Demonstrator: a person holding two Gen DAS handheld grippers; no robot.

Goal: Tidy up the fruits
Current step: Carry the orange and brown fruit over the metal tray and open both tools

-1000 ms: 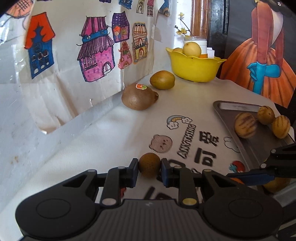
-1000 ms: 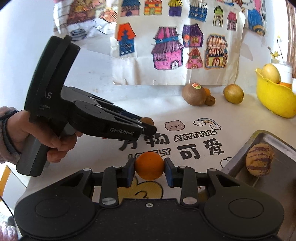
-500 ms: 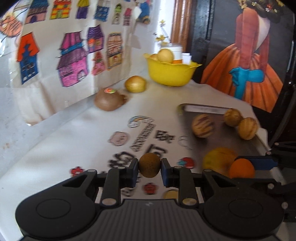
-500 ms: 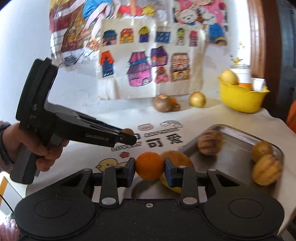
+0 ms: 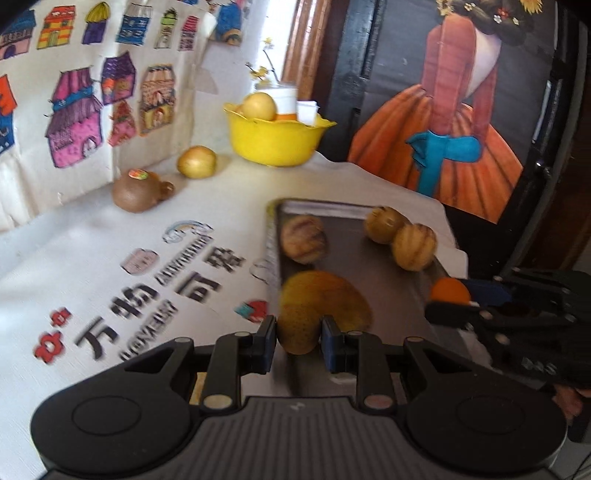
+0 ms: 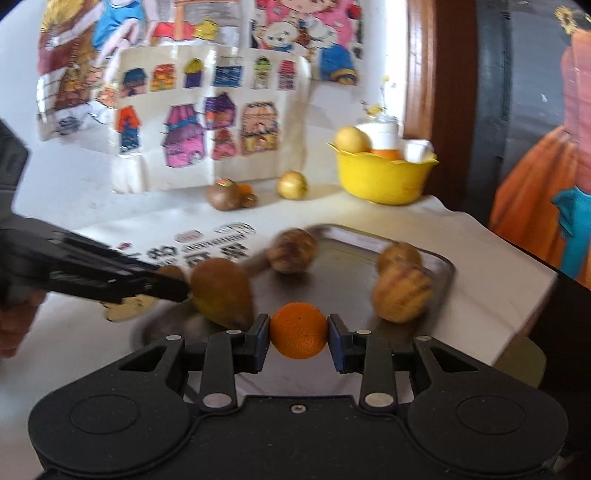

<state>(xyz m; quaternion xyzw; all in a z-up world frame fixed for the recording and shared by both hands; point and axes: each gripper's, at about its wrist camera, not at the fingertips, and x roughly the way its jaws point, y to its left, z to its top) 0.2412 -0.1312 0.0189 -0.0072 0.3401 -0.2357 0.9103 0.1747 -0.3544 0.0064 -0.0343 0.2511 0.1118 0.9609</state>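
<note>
Over the white worktop (image 5: 110, 236)'s steel tray (image 6: 351, 280), left tongs (image 5: 298, 341) clamp a small brown fruit (image 5: 297, 338), right tongs (image 6: 298, 338) a round orange (image 6: 298, 330); released high, either might roll off.

Orange (image 6: 298, 330) between right gripper (image 6: 298, 341) pads

White tablecloth (image 5: 92, 236) under my view, printed with rainbow, bear face, red flowers and dark characters; print blurred. House drawings (image 5: 77, 122) on sheet against wall at my left. Cartoon-children poster (image 6: 288, 33) above it, seen from my right side. Painting of figure in orange dress with blue bow (image 5: 443, 147) leans at back right, beside wooden frame (image 5: 306, 44). White jar with small yellow flowers (image 5: 277, 90) behind bowl, possibly a vase; hard to tell.
</note>
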